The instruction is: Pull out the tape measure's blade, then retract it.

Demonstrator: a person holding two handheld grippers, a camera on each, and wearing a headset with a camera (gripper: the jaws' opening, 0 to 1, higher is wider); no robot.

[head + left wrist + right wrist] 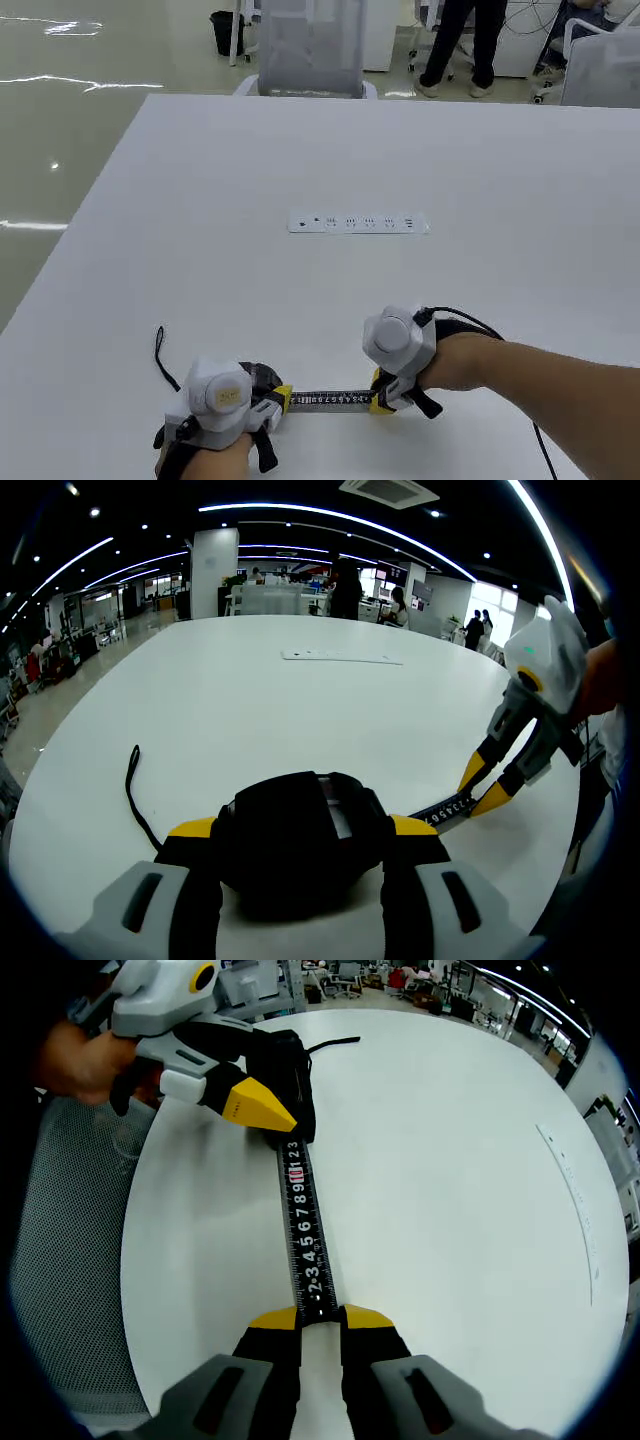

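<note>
Head view. The white surface [200,250] is carrying a white power strip [358,222] at its middle. Well nearer the viewer than the power strip, the left claw [283,398] is clamping the black tape measure case [262,380], which is sitting on the surface. The blade [330,401] is running out of the case to the right, its printed scale showing. The right claw [381,400] is pinching the blade's far end, nearer than the strip and a little to its right. A black wrist strap [160,352] is trailing from the case on the left. Beyond the power strip, past the surface's far edge, a grey mesh chair [310,45] is standing, with a person's legs [462,45] to its right.

Left gripper view. The left claw [300,830] is closing its yellow-tipped jaws on either side of the tape measure case [295,865]. The blade [445,810] is leaving the case rightward into the right claw [482,785], which is gripping it. The wrist strap [132,785] is lying to the left of the case. The power strip [342,657] is lying far ahead of the case.

Right gripper view. The right claw [320,1315] is shut on the tip of the blade [303,1230]. The blade is stretching straight ahead, numbers up, to the tape measure case [290,1065] held by the left claw [275,1100]. The wrist strap [335,1042] is curling beyond the case. The power strip [570,1200] is lying well off to the right of the blade.
</note>
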